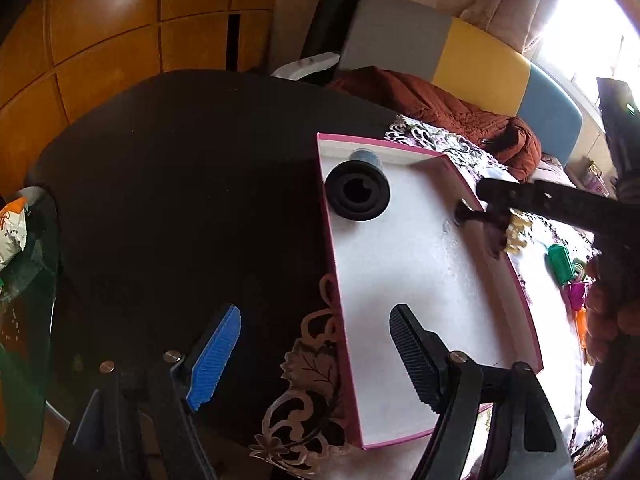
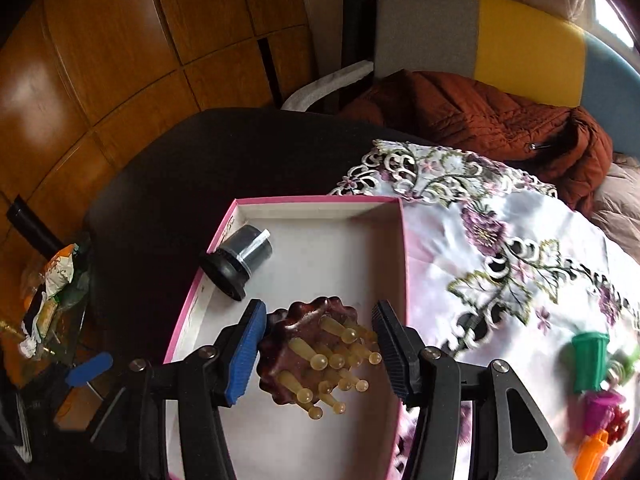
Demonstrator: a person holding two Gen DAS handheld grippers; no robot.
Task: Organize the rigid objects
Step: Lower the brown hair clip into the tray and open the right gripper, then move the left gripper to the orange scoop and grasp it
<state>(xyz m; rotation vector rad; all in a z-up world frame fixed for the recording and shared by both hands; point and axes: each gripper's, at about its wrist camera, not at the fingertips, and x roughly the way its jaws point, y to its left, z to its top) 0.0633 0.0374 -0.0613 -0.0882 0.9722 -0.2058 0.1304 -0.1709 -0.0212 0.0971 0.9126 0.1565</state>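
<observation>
A shallow white box with a pink rim point(image 1: 334, 248) point(image 2: 316, 201) lies on the dark table. In its far corner a black cylinder with a wide flanged end point(image 1: 357, 192) point(image 2: 240, 260) rests on its side. My right gripper point(image 2: 320, 312) is shut on a brown scalloped massage brush with amber prongs point(image 2: 312, 344), held in the air over the near part of the box. The left wrist view shows that brush point(image 1: 496, 232) at the box's right wall, under the right gripper's black finger point(image 1: 540, 200). My left gripper point(image 1: 316, 312) is open and holds nothing, straddling the box's left wall.
An embroidered white and purple cloth point(image 2: 500, 248) covers the table right of the box. On it lie a green toy bin point(image 2: 590, 360), a magenta toy point(image 2: 600, 408) and an orange piece point(image 2: 592, 456). A brown jacket point(image 2: 500, 120) lies on the chair behind. Snack packets point(image 2: 56, 280) crowd a glass stand at left.
</observation>
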